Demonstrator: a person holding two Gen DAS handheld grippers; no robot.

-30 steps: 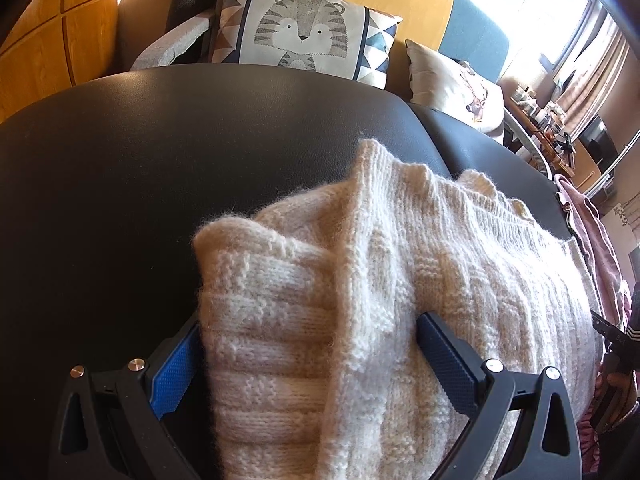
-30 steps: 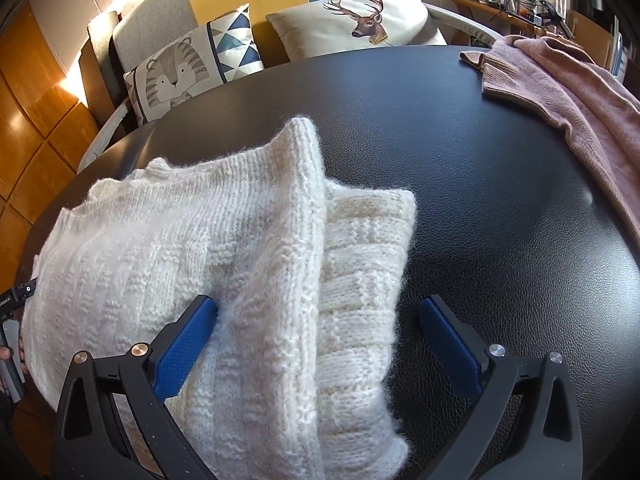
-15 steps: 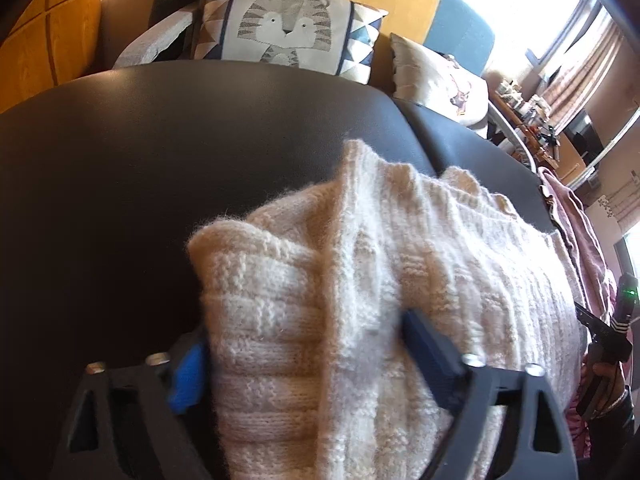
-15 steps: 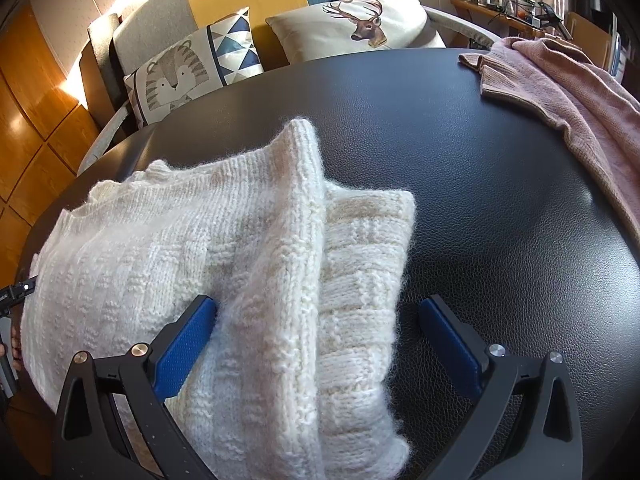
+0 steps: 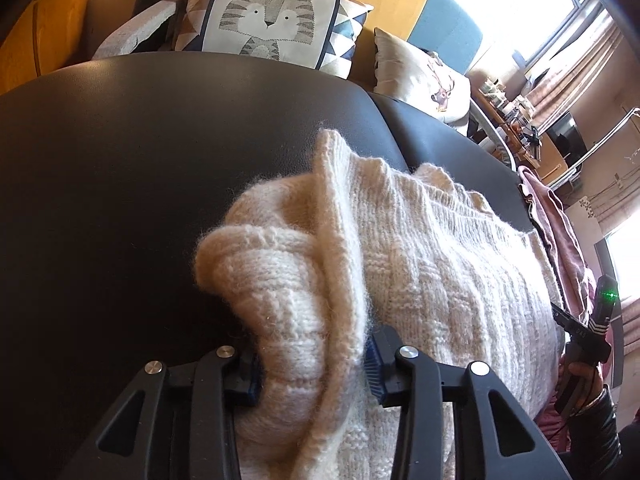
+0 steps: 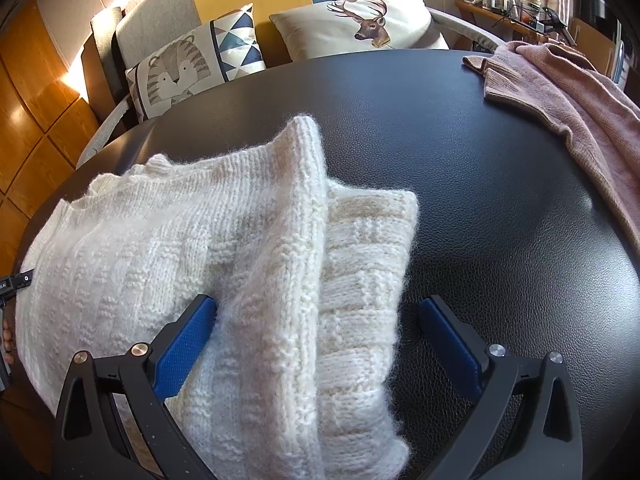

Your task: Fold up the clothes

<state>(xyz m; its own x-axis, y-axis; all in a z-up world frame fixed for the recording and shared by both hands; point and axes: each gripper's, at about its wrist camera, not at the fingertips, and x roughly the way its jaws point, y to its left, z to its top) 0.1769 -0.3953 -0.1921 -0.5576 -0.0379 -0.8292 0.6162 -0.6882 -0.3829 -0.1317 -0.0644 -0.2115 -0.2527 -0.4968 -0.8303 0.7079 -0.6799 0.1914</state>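
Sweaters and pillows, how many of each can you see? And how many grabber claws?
Sweaters: 2, the cream sweater and the pink sweater
Pillows: 2, the tiger pillow and the deer pillow
Grabber claws: 2, the left gripper, closing on a cream fold, and the right gripper, open
Total: 6

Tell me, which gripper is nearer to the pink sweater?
Right. The right gripper straddles the white sweater's right edge, the pink sweater lying beyond bare table. The left gripper, closing on the opposite edge, is farther.
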